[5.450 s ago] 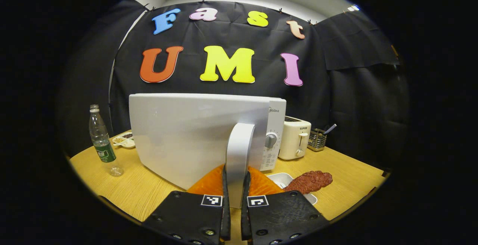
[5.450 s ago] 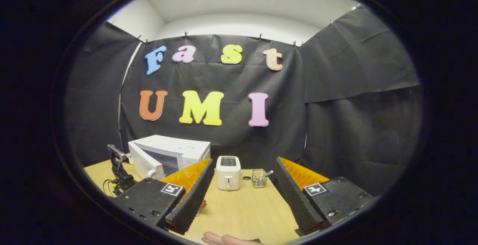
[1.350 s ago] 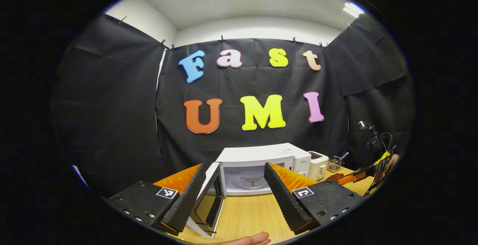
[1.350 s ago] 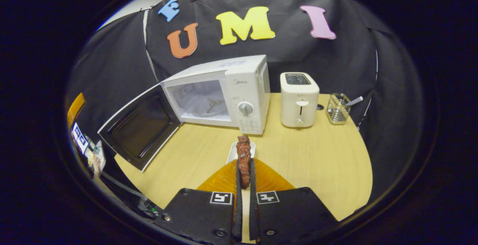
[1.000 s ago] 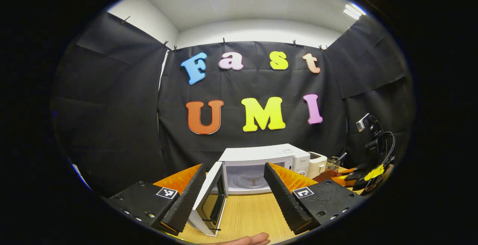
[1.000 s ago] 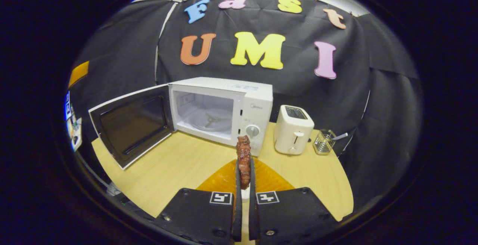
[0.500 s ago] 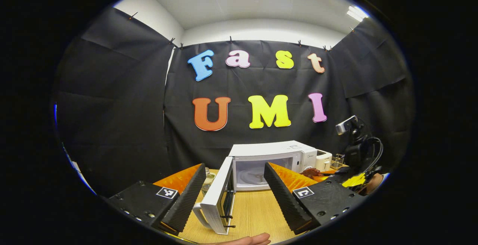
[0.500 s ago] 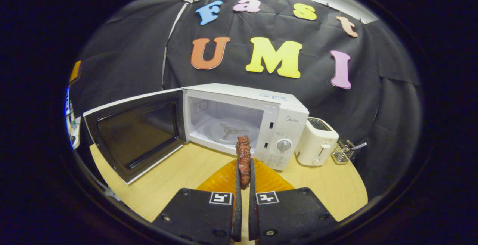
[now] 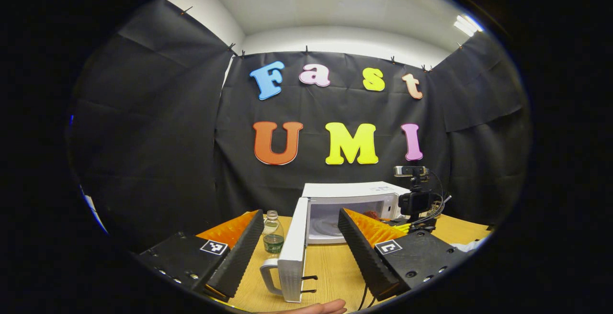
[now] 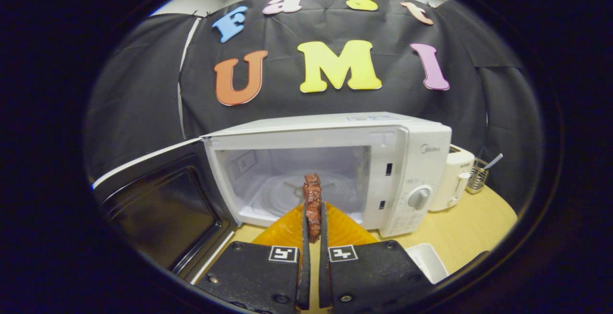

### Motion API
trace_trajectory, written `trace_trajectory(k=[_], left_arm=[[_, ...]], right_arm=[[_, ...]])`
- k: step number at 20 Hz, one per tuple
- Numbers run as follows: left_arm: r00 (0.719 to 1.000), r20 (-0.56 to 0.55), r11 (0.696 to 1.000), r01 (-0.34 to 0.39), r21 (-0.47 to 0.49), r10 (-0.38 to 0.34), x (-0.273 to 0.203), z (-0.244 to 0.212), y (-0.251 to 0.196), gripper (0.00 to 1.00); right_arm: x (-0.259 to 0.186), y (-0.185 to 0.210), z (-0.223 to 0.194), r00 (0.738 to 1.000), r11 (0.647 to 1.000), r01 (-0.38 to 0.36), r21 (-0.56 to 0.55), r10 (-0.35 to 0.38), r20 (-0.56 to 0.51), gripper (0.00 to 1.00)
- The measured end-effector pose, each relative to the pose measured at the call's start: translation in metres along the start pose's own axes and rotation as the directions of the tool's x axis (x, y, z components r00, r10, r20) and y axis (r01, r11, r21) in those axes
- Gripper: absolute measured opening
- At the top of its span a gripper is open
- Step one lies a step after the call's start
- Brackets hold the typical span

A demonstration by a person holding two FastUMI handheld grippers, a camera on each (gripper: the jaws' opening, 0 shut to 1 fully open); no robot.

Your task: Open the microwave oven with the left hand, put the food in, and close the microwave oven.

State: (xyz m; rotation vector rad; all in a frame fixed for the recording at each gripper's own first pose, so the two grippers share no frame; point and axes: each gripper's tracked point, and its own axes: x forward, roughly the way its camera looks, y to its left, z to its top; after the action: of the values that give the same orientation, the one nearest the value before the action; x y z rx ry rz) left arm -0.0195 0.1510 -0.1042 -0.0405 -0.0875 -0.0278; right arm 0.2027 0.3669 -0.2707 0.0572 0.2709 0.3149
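Desk (image 10: 483, 228): pale wood, carries everything.

Microwave oven (image 10: 335, 132): white, door (image 10: 158, 208) swung fully open to the left. In the right gripper view I look straight into the cavity, turntable ring visible on its floor. The left gripper view gives the door (image 9: 292, 247) edge-on instead, handle toward me, with the oven body (image 9: 354, 194) behind it.

Toaster (image 10: 452, 175): just right of the oven, seen in the right gripper view. A small wire basket (image 10: 476, 170) sits beyond it, and a white tray (image 10: 426, 261) lies near me at the desk's front edge.

Water bottle (image 9: 273, 235): seen in the left gripper view, standing left of the open door.

Right gripper (image 10: 311, 228): my jaws are clamped on the food (image 10: 313, 199), a reddish-brown strip held upright, level with the cavity mouth. From the left gripper view the right gripper (image 9: 416, 201) sits at the oven front.

Left gripper (image 9: 299, 247): my jaws are spread wide, holding nothing, near side of the desk.

Versus half a second ago: the oven opening looms much larger ahead of the food, and the toaster has slid toward the right edge.
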Motion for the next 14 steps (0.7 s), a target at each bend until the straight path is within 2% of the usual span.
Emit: trace_trajectory(k=[3,7,9,12,14], left_arm=[[1.000,-0.004,1.000,0.004,-0.007,-0.004,0.007,-0.007,0.005,0.95],[1.000,0.000,1.000,-0.006,-0.020,0.006,0.011,-0.008,0.016,0.95],[1.000,-0.008,1.000,-0.023,-0.017,0.022,0.013,-0.012,0.021,0.95],[0.998,-0.042,0.999,-0.043,-0.006,0.043,0.016,-0.022,0.026,0.95],[0.997,-0.056,0.999,-0.052,-0.001,0.052,0.016,-0.024,0.029,0.95]], right_arm=[[0.035,0.017,0.008,0.999,0.995,-0.016,0.102,0.013,0.035,0.11],[0.075,0.019,0.020,0.995,0.982,0.021,0.186,-0.038,0.091,0.11],[0.092,0.020,0.021,0.994,0.967,0.008,0.256,-0.037,0.106,0.11],[0.114,0.028,0.017,0.995,0.897,-0.042,0.441,-0.002,0.100,0.11],[0.123,0.025,0.016,0.994,0.837,-0.057,0.544,-0.004,0.110,0.11]])
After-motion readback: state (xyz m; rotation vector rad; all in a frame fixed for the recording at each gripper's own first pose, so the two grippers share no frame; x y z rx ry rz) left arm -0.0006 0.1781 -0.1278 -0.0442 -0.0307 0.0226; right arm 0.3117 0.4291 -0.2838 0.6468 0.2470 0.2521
